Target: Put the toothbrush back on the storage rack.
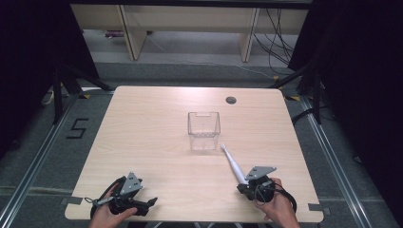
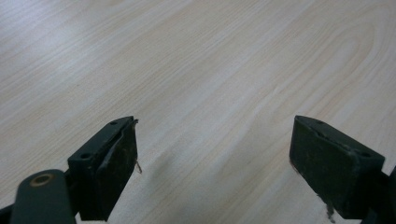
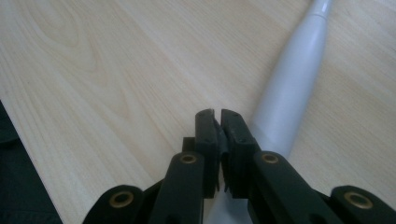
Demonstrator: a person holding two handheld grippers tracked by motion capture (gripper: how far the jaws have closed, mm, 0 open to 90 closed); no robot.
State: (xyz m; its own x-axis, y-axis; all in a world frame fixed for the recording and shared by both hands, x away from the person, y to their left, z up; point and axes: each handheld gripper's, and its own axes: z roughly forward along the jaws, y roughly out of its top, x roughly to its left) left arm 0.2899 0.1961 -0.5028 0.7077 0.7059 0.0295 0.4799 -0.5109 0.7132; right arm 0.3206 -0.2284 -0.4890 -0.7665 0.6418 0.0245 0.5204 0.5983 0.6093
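Near the lower right of the high view, the right gripper (image 1: 248, 183) holds a white toothbrush (image 1: 232, 165); the clear box (image 1: 204, 130) waits at the centre.

Judging from this, the pick-up seems done, and the carrying to the box and the putting in are left. The right jaws stand almost together, clamping the thick end of the toothbrush (image 3: 292, 88), while its thin tip points up toward the box, near its lower right corner. The left gripper (image 1: 142, 203), at the lower left, has its jaws wide apart with nothing between them. The toothbrush is smooth, matte plastic, tapered. The box is transparent and square with an open top. The table (image 1: 142, 142) is pale wood grain with rounded corners.
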